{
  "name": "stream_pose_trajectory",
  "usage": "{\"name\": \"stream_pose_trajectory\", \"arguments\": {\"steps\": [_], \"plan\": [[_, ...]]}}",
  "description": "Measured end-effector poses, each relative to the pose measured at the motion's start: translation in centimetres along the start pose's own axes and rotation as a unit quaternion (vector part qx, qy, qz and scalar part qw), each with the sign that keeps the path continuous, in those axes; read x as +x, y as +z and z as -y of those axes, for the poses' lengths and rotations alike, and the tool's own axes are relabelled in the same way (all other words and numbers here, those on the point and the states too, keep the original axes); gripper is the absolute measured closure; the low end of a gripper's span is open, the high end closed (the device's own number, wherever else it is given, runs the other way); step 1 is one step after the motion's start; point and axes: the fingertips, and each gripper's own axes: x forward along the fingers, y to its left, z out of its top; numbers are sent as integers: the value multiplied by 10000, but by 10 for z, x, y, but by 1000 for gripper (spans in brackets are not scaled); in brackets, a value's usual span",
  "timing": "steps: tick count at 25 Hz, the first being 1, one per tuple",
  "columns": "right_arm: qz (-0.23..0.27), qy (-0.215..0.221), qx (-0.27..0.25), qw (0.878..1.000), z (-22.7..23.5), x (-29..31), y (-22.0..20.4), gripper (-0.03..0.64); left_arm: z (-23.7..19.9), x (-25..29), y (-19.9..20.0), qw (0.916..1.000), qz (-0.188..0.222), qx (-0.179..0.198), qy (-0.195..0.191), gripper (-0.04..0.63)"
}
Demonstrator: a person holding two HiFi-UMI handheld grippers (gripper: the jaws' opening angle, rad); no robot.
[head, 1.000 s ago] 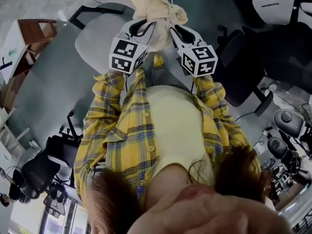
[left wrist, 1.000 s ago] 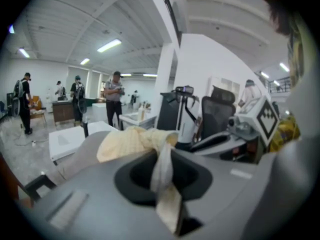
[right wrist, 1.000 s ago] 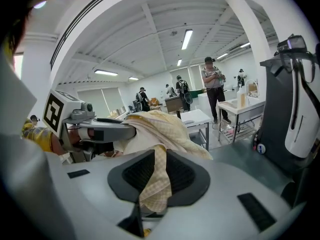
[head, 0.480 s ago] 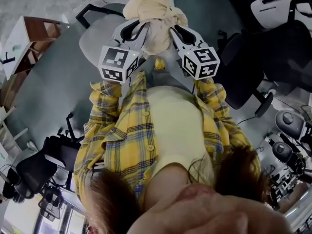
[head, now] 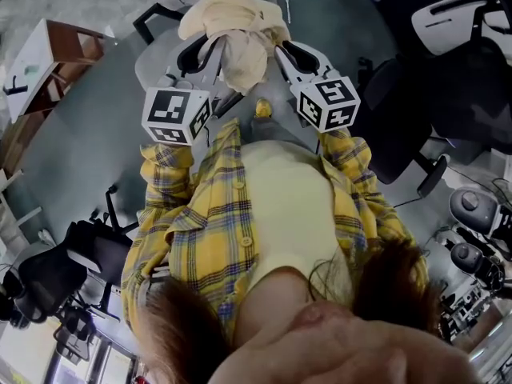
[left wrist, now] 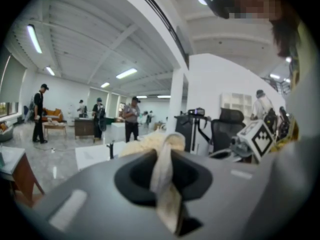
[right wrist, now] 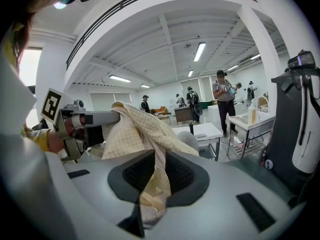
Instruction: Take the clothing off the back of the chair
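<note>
A cream checked garment point(head: 234, 30) hangs bunched between both grippers, lifted in front of me above a grey chair point(head: 156, 54). My left gripper point(head: 210, 50) is shut on a fold of the cloth point(left wrist: 162, 184), which runs up between its jaws. My right gripper point(head: 276, 54) is shut on another fold point(right wrist: 152, 184); the fabric drapes from it across to the left gripper point(right wrist: 95, 121). The right gripper's marker cube point(left wrist: 259, 136) shows at the right of the left gripper view. The garment is off the chair back and touches nothing else that I can see.
A wooden shelf unit point(head: 48, 62) stands at the left. Black office chairs point(head: 416, 110) crowd the right, another point(head: 48, 278) sits at the lower left. White tables point(right wrist: 205, 131) and several people point(right wrist: 225, 101) stand further off. A white pillar point(left wrist: 177, 101) rises ahead.
Both grippers have risen with the garment; the left one swung outward to the left, spreading the cloth a little. The chair below now shows more.
</note>
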Motion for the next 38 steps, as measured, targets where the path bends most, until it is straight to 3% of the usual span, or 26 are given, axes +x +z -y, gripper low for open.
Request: {"name": "stream_pose_trajectory", "arguments": {"steps": [8, 20, 38], "plan": [[55, 152, -117, 9998, -22, 1, 6, 560, -17, -34, 6, 9991, 174, -55, 382, 541], [30, 265, -160, 9995, -46, 8, 7, 561, -46, -66, -22, 9957, -34, -147, 910, 541], [-3, 339, -101, 9994, -57, 13, 7, 578, -53, -75, -51, 9938, -239, -381, 1014, 540]]}}
